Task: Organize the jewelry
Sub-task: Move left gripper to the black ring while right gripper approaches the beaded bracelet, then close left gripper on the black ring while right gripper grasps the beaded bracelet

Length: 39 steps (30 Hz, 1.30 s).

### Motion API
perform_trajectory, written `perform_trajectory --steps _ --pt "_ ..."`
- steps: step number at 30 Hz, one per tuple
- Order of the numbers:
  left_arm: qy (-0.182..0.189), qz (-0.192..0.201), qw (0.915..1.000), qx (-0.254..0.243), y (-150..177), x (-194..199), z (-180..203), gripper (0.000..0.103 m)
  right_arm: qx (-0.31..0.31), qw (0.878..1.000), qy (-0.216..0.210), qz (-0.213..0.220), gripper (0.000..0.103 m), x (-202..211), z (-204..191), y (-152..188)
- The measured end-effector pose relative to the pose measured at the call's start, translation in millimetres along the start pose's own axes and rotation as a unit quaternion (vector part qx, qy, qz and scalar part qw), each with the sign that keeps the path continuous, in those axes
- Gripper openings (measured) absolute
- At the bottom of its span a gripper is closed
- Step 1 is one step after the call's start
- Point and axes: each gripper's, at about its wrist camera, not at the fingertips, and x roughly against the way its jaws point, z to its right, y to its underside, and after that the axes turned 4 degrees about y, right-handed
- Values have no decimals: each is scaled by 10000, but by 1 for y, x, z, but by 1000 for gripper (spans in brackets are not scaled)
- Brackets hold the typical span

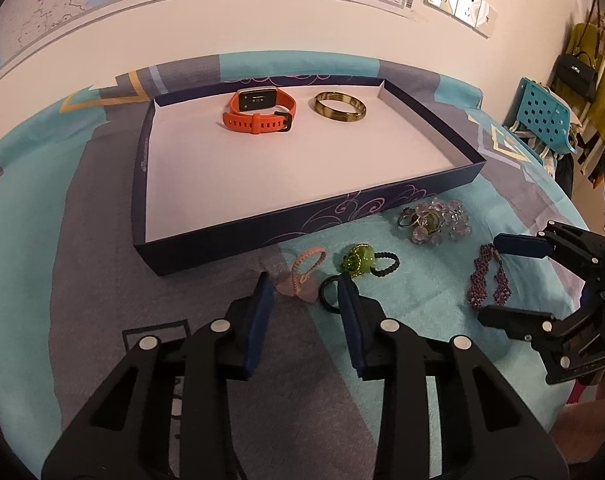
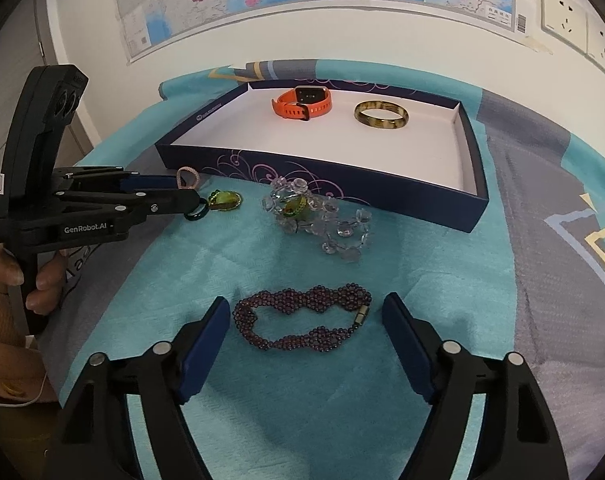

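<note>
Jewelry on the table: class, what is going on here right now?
A person holds a gripper in each hand, sorting jewelry into a shallow box. An orange watch and a bangle already lie inside. The left gripper sits at the pink hair tie, jaws not yet pressing it. The right gripper hangs open around the purple beaded bracelet. A clear bead bracelet and green charm wait on the cloth.

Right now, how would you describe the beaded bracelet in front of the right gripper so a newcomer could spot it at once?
Start at the shallow navy box lid on the teal cloth. Nearer the camera than the lid, past the clear crystal bracelet, the dark purple beaded bracelet lies flat between the open fingers of the right gripper. It alone is woven of tiny maroon beads, with a small brass clasp.
</note>
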Motion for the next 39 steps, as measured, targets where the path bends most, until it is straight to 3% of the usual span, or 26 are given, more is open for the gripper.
perform_trajectory --steps 7,9,13,17,20,25,28,30,31,38,39 --pt "-26 7 10000 71 2 4 -3 27 -7 10000 40 12 67 0 2 1" --pt "-100 144 9998 32 3 12 -1 40 -5 10000 43 17 67 0 3 1" --pt "-16 275 9990 -366 5 21 17 39 -12 10000 59 26 64 1 3 2" --pt "124 93 9987 -491 7 14 27 39 -64 9999 66 49 60 2 6 3" --pt "112 -155 9993 -313 10 4 26 39 -71 9999 63 59 59 2 6 4" --pt "109 -134 9996 -244 7 0 25 39 -100 9999 66 71 56 1 9 3" --pt "28 -114 9997 -233 5 -2 25 35 -154 9998 78 86 51 2 11 4" --pt "-85 -105 9996 -230 5 -3 25 24 -147 9998 90 87 50 1 12 3" --pt "-135 -106 9996 -237 5 -3 26 23 -136 9998 104 87 49 1 12 3" --pt "-98 -82 9996 -260 9 2 30 23 -112 9998 128 92 24 2 14 3" --pt "-64 -75 9997 -233 9 2 29 23 -136 9998 106 99 17 3 15 3"
